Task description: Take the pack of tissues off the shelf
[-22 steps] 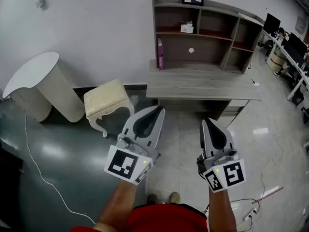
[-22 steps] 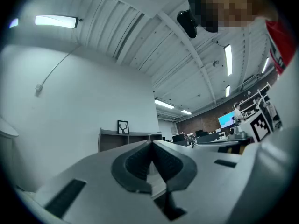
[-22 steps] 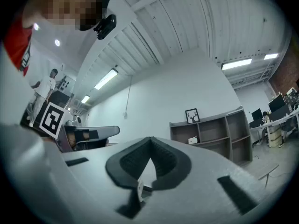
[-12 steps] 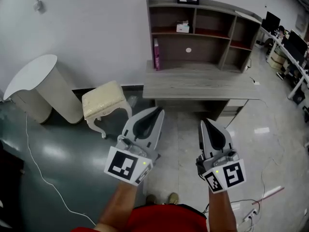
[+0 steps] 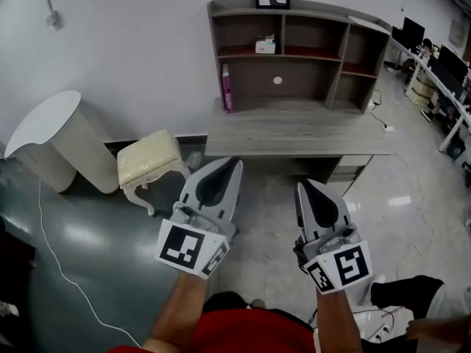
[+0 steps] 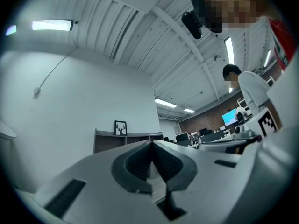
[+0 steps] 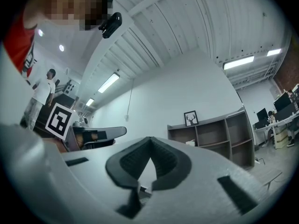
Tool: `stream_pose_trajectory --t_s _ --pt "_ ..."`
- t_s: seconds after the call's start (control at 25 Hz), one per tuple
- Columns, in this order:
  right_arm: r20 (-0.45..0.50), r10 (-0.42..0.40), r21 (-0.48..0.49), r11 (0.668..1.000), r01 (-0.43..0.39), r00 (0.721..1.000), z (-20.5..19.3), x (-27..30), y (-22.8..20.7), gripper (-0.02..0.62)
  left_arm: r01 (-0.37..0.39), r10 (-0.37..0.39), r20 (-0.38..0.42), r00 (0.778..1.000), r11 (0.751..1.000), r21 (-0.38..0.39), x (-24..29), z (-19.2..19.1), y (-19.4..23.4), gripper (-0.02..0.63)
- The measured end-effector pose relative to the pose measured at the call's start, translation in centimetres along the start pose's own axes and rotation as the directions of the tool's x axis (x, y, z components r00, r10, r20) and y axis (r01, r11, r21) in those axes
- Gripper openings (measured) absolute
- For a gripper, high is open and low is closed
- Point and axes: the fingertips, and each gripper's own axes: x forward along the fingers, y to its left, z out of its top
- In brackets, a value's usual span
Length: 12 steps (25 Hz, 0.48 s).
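1. Both the left gripper (image 5: 234, 162) and the right gripper (image 5: 300, 185) had their jaws pressed together, holding nothing.
2. The pack of tissues (image 5: 265, 46) sat in the upper left compartment of the shelf (image 5: 316, 7), well apart from both.

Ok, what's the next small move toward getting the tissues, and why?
Probably step toward the desk. The pack of tissues sits on the upper shelf, well beyond the left hand-held gripper and right hand-held gripper, both shut and empty, so neither likely reaches it yet.
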Motion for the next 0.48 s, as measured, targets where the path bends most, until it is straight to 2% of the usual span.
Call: stream_pose_trajectory --t_s 0.28,0.48 --pt "0.003 -0.007 -0.006 1.0 0.007 1.0 -0.7 0.0 -3.9 0.005 -0.02 0.02 -0.009 1.0 1.0 0.001 4.1 -1.4 -0.6 0.008" --pt "-0.005 -0.021 -0.011 1.0 0.021 1.0 -2.0 1.7 -7.2 0.005 -0.041 0.041 0.001 0.999 0.999 -0.007 8.1 -2.8 0.5 0.009"
